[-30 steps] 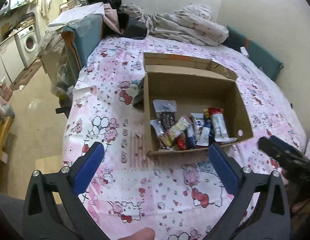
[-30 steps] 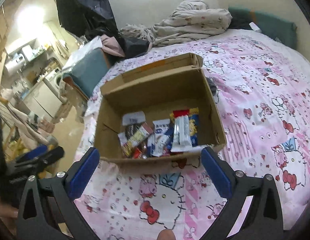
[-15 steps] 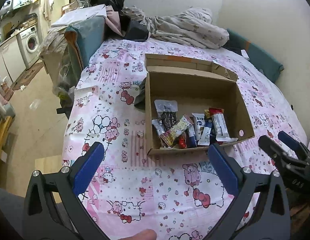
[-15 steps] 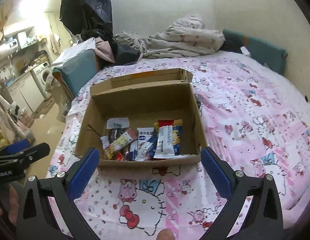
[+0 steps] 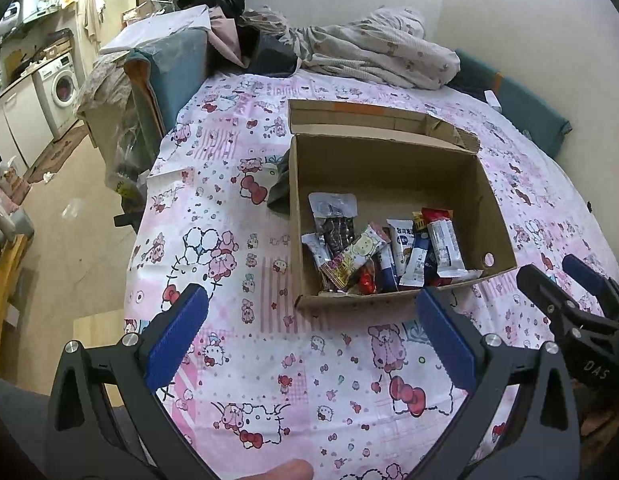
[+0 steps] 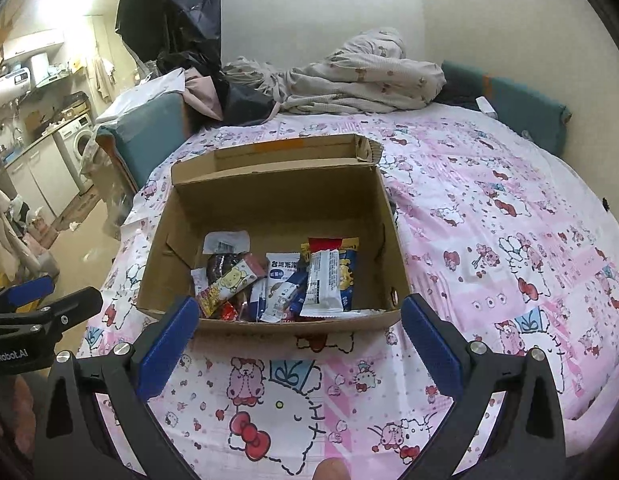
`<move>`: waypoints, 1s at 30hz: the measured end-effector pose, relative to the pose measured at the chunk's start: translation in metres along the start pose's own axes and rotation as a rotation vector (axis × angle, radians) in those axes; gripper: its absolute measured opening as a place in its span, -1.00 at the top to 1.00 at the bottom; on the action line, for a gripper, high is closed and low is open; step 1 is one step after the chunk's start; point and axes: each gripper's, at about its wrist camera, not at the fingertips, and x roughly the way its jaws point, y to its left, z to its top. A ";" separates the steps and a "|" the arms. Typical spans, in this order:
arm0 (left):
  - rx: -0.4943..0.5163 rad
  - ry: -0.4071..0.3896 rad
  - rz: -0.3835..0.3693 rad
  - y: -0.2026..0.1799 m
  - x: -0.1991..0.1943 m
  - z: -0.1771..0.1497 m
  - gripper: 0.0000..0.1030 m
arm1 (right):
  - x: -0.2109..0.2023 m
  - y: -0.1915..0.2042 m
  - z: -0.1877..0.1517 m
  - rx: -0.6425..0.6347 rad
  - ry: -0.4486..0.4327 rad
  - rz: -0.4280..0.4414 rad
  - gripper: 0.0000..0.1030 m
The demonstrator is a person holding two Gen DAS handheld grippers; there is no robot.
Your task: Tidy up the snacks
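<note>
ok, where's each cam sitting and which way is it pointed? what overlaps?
Left wrist: on the left tool, above the near edge of the Hello Kitty bedsheet, facing the cardboard box ahead and slightly right; its own open blue-padded fingers and a fingertip show, and the right tool at right.
Right wrist: on the right tool, facing the box almost head-on; its own open fingers show, and the left tool at left.
Shared: the box, the snack packets, bedsheet, rumpled blanket.
</note>
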 end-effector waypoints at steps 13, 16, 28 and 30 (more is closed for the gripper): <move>-0.012 0.020 0.019 0.004 0.005 -0.001 -0.99 | -0.002 -0.003 0.000 0.007 -0.007 -0.009 -1.00; -0.011 0.020 0.020 0.004 0.005 -0.001 -0.99 | -0.002 -0.003 0.000 0.006 -0.005 -0.012 -1.00; -0.009 0.016 0.021 0.004 0.005 -0.001 -0.99 | -0.007 -0.004 0.001 0.015 -0.007 -0.016 -1.00; -0.009 0.017 0.021 0.004 0.005 -0.001 -0.99 | -0.007 -0.004 0.001 0.019 -0.006 -0.015 -1.00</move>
